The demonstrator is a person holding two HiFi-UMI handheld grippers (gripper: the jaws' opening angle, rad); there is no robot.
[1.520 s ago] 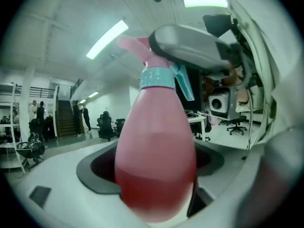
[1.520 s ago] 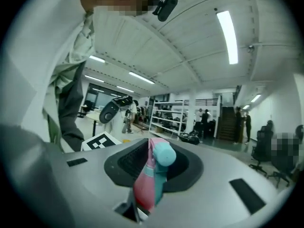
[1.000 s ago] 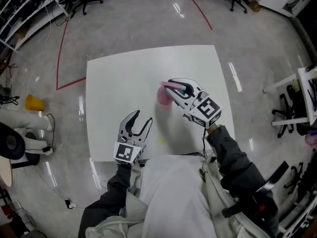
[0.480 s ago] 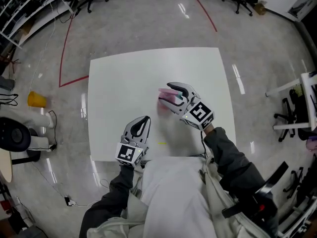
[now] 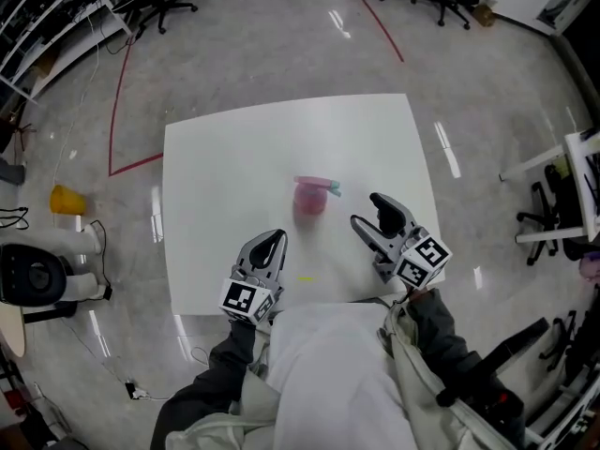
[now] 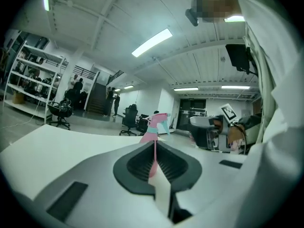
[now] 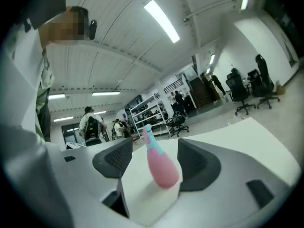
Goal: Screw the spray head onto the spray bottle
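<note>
On the white table [image 5: 225,157], the bottle [image 5: 310,199] stands ahead of your right gripper [image 5: 371,213], whose empty jaws are opening. Your left gripper [image 5: 270,242] is closed and empty. The bottle is probably light, slick plastic, so grip its belly.

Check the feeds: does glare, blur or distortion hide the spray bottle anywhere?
Head view: glare streaks only on the floor; spray bottle clear on the evenly lit table. Left gripper view: fisheye bend, bottle small. Right gripper view: same bend, bottle sharp.
</note>
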